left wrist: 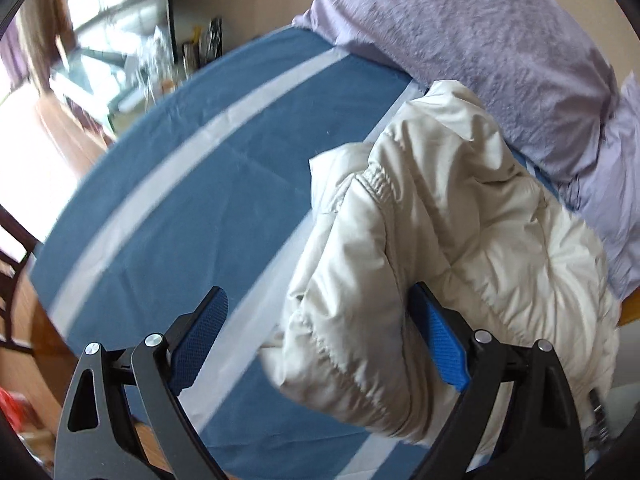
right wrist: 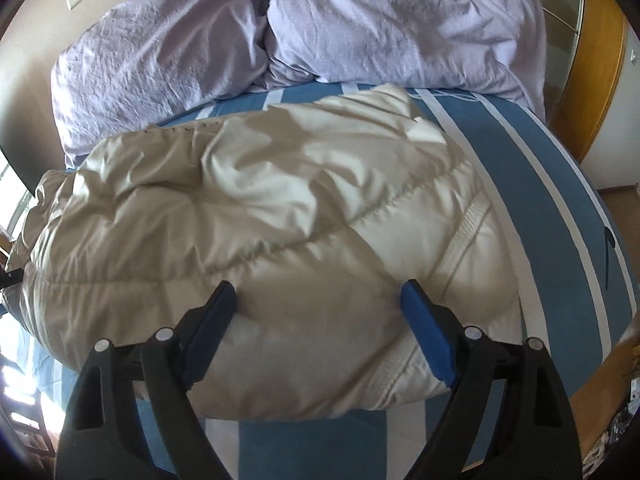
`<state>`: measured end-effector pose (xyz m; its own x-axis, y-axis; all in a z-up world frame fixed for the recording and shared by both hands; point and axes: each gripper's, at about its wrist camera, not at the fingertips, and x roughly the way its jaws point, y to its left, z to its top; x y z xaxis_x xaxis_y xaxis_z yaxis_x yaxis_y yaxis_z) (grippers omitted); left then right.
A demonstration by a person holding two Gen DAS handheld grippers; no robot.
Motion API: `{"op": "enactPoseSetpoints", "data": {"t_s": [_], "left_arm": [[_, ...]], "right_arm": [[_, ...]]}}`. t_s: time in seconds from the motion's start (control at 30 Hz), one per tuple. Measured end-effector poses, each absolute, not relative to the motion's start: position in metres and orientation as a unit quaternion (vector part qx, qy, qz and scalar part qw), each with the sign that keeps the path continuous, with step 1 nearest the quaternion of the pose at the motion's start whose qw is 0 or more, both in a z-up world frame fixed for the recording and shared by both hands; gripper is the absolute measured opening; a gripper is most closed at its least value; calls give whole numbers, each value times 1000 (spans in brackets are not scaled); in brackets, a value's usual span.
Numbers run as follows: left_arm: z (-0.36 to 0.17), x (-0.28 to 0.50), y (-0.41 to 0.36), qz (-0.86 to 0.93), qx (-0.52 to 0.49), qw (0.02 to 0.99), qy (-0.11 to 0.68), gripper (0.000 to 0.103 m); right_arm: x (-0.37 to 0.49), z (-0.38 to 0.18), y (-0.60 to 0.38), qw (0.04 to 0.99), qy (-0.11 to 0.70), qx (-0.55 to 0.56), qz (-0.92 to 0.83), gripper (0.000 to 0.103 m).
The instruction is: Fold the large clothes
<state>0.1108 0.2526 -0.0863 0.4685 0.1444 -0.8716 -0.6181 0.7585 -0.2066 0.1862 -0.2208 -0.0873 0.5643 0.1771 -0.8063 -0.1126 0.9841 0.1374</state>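
A cream puffer jacket (right wrist: 256,216) lies bunched on the blue sheet with white stripes (right wrist: 560,184). In the left wrist view the jacket (left wrist: 440,240) fills the right side, one elastic cuff (left wrist: 374,180) on top. My left gripper (left wrist: 320,300) is open, its right finger against the jacket's edge, its left finger over bare sheet (left wrist: 180,184). My right gripper (right wrist: 320,292) is open, both blue pads pressing on the jacket's near edge, nothing pinched between them.
A lilac duvet and pillow (right wrist: 280,28) are heaped behind the jacket, also in the left wrist view (left wrist: 480,40). A wooden bed frame (right wrist: 604,60) runs along the right. A window and cluttered shelf (left wrist: 120,40) lie beyond the bed's left side.
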Motion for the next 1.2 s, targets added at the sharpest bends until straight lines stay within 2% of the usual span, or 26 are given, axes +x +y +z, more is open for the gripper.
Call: {"op": "enactPoseSetpoints", "data": {"t_s": [0.17, 0.23, 0.3, 0.33, 0.4, 0.5, 0.6, 0.77, 0.97, 1.2], "left_arm": [[-101, 120, 259, 221, -332, 798, 452, 94], [-104, 121, 261, 217, -351, 795, 444, 88], [-103, 121, 257, 202, -369, 799, 431, 66], [-101, 120, 255, 201, -368, 801, 427, 62], [-95, 120, 249, 199, -362, 808, 420, 44], [-80, 119, 241, 190, -361, 818, 405, 31], [-60, 122, 233, 174, -359, 832, 385, 27], [-13, 129, 202, 125, -345, 862, 349, 26], [46, 145, 131, 35, -304, 897, 319, 26], [72, 166, 39, -54, -253, 909, 326, 26]], "right_arm": [[185, -88, -220, 883, 460, 27, 85, 85], [186, -88, -220, 882, 462, 24, 85, 85], [186, -89, -220, 882, 463, 20, 87, 85], [186, -90, -219, 882, 464, 17, 87, 85], [186, -91, -218, 881, 465, 10, 89, 85], [185, -95, -216, 880, 467, 1, 90, 85], [186, -101, -210, 877, 472, -18, 89, 88], [189, -110, -202, 876, 473, -37, 83, 92], [197, -115, -200, 874, 478, -32, 78, 94], [196, -118, -202, 875, 477, -23, 80, 95]]}}
